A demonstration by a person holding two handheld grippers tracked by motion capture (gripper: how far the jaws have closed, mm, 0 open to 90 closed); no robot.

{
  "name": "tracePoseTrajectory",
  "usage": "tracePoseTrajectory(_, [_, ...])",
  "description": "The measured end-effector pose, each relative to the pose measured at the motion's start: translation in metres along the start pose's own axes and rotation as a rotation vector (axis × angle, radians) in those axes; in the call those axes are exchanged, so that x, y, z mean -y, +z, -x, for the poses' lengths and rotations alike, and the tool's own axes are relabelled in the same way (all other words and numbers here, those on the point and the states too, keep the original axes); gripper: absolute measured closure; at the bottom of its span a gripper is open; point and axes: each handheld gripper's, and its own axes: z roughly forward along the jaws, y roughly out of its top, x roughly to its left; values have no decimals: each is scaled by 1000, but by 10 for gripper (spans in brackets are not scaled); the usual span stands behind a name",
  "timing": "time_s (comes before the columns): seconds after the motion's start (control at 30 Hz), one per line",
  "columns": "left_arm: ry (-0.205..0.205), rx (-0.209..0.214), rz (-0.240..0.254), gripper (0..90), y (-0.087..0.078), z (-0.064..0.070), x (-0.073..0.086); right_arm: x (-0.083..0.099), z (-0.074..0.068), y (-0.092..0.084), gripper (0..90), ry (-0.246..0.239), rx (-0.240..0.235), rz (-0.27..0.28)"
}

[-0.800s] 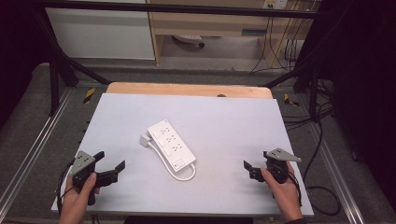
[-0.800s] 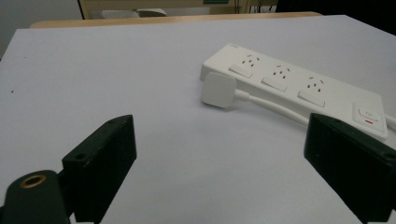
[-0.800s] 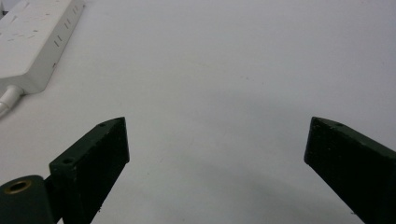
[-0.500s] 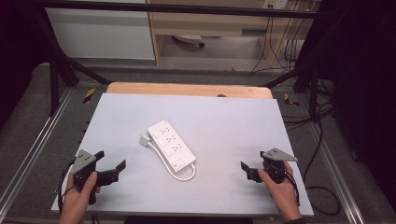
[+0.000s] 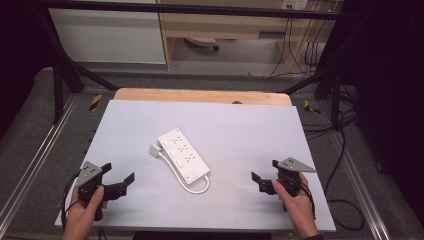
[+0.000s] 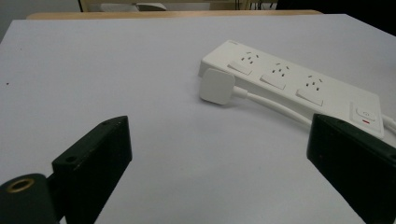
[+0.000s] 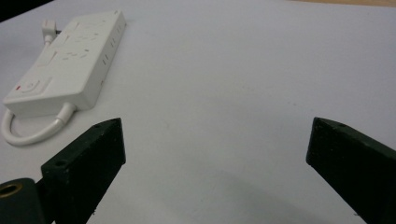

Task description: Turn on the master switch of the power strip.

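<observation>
A white power strip (image 5: 182,154) lies at an angle in the middle of the light grey table (image 5: 240,130). Its white plug (image 5: 155,150) rests by its far left end, and its cable loops around the near end. My left gripper (image 5: 118,173) is open near the front left corner, jaws turned toward the strip. In the left gripper view the plug (image 6: 217,86) and strip (image 6: 299,79) lie ahead of the open gripper (image 6: 219,163). My right gripper (image 5: 265,172) is open at the front right; in its own view the strip (image 7: 70,60) is far left of the gripper (image 7: 217,154).
A wooden strip (image 5: 200,96) edges the table's far side. Dark metal frame rails (image 5: 35,155) run along both sides, and loose cables (image 5: 345,200) lie on the floor at the right. A cabinet (image 5: 110,35) stands beyond the table.
My right gripper has shifted slightly left toward the power strip. The left gripper and the strip have stayed where they were.
</observation>
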Motion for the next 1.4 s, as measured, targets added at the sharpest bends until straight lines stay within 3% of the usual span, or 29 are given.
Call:
tracePoseTrajectory(0.37, [4,4,-3,67,1,1,0,-16,-9,9,32,0,-31,13])
tracePoseTrajectory(0.77, [0,-2,1,67,2,0,0,-35,-29,26,45,10,-75,41])
tracePoseTrajectory(1.1, [-2,-5,8,65,0,-2,0,-46,-44,41,29,-17,-96,43])
tracePoseTrajectory(1.4, [4,-8,5,61,0,-2,0,-60,-56,53,54,5,-123,55])
